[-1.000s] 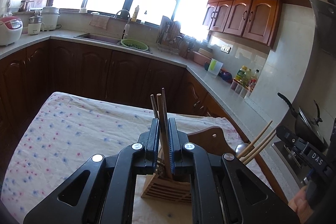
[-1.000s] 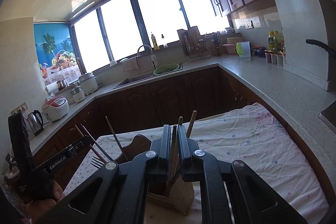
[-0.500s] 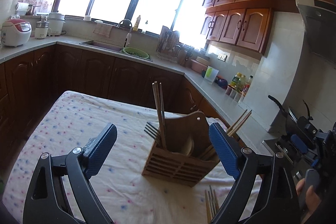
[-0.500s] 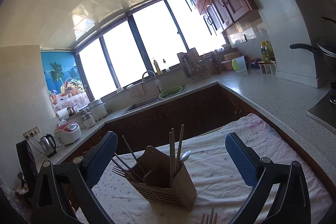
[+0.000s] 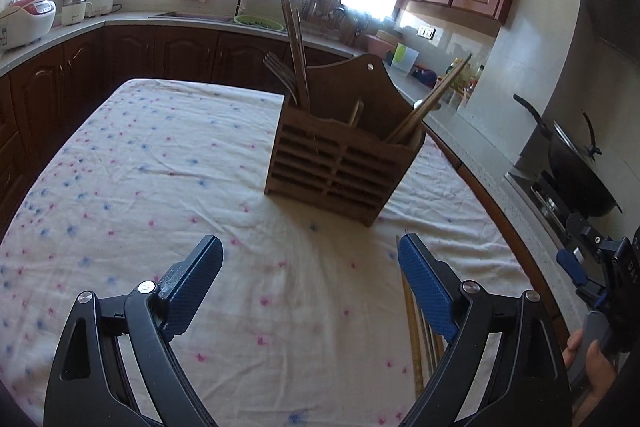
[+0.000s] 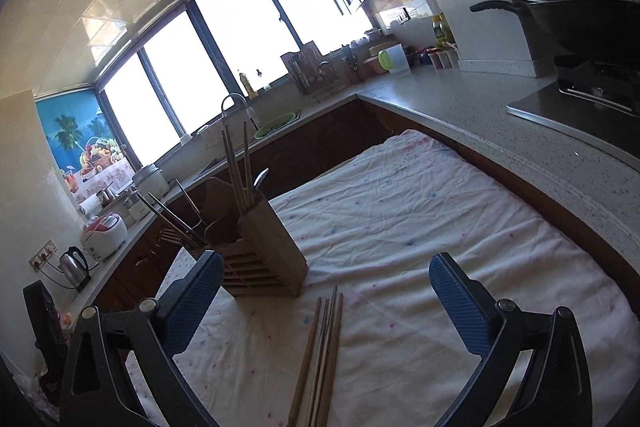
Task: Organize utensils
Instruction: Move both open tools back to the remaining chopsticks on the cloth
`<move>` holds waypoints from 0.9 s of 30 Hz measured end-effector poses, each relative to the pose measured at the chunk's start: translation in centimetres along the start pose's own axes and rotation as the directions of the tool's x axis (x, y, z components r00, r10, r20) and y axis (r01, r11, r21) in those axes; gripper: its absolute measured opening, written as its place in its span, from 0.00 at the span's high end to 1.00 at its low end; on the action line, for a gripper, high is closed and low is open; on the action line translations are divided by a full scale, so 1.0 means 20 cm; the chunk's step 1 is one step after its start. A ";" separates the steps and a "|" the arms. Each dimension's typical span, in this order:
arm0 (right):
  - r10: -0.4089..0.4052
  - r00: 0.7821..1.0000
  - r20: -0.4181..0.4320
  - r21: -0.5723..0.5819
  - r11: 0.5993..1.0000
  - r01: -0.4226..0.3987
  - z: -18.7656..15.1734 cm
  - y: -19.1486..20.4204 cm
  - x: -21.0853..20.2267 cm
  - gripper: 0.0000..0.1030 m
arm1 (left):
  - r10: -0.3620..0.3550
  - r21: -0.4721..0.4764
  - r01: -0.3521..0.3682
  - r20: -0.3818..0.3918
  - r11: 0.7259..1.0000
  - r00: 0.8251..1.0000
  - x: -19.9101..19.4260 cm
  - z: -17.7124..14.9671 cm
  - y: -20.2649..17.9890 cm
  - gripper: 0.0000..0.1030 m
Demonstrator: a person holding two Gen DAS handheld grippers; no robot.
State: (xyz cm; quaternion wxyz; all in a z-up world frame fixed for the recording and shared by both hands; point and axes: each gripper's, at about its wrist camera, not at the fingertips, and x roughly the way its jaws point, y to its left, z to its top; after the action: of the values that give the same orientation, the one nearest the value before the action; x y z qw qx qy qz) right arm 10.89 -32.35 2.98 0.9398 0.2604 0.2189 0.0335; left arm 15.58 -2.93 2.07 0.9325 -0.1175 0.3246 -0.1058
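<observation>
Both tools, clamped a moment ago on chopsticks standing in the slatted brown wooden utensil holder, have let go, drawn back and dropped lower. The left tool is now hovering with its blue-padded fingers spread wide, nothing between them. The holder is sitting beyond it, well apart, toward the far right part of the tabletop, which is covered by a white cloth with pink and blue specks. Dark chopsticks, forks and light wooden chopsticks are standing in its compartments. The right tool is likewise gaping wide and empty. A loose bundle of wooden and metal chopsticks is lying flat on the cloth directly below the gap between its fingers, near the tabletop's near edge, just in front of the holder.
</observation>
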 end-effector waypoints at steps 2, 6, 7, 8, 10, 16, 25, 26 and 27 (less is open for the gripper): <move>-0.018 1.000 -0.013 0.019 1.000 0.018 -0.04 -0.06 -0.03 0.00 | -0.001 0.021 0.002 -0.033 1.000 0.999 0.03 -0.04 -0.05 0.11; -0.052 0.998 -0.019 0.053 0.997 0.053 -0.11 -0.16 -0.09 0.00 | 0.005 0.090 0.004 -0.109 0.996 0.994 0.12 -0.10 -0.17 0.11; -0.058 0.998 -0.021 0.060 0.996 0.060 -0.11 -0.19 -0.10 0.00 | 0.012 0.117 0.003 -0.131 0.993 0.991 0.15 -0.12 -0.22 0.11; -0.066 0.998 -0.023 0.065 0.996 0.067 -0.12 -0.21 -0.11 0.00 | 0.023 0.145 -0.002 -0.149 0.989 0.989 0.19 -0.14 -0.26 0.11; -0.075 0.997 -0.027 0.076 0.994 0.077 -0.13 -0.24 -0.13 0.00 | 0.045 0.196 -0.008 -0.183 0.981 0.982 0.26 -0.18 -0.33 0.11; -0.080 0.996 -0.032 0.086 0.993 0.082 -0.14 -0.29 -0.16 0.00 | 0.097 0.281 -0.016 -0.278 0.959 0.956 0.46 -0.28 -0.47 0.27; -0.079 0.996 -0.053 0.073 0.994 0.082 -0.14 -0.28 -0.12 0.00 | 0.126 0.330 -0.033 -0.264 0.943 0.956 0.45 -0.33 -0.47 0.56; -0.076 0.995 -0.059 0.068 0.994 0.080 -0.15 -0.27 -0.11 0.00 | 0.126 0.323 -0.035 -0.264 0.946 0.956 0.43 -0.34 -0.44 0.62; -0.075 0.995 -0.066 0.059 0.995 0.079 -0.15 -0.25 -0.10 0.01 | 0.128 0.315 -0.040 -0.263 0.948 0.956 0.40 -0.34 -0.40 0.74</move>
State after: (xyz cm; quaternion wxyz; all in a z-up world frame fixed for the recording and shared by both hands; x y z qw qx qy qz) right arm 7.62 -35.60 -1.14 0.9244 0.2793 0.2597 -0.0011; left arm 16.48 -13.83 -5.45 0.8877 0.0585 0.4376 -0.1303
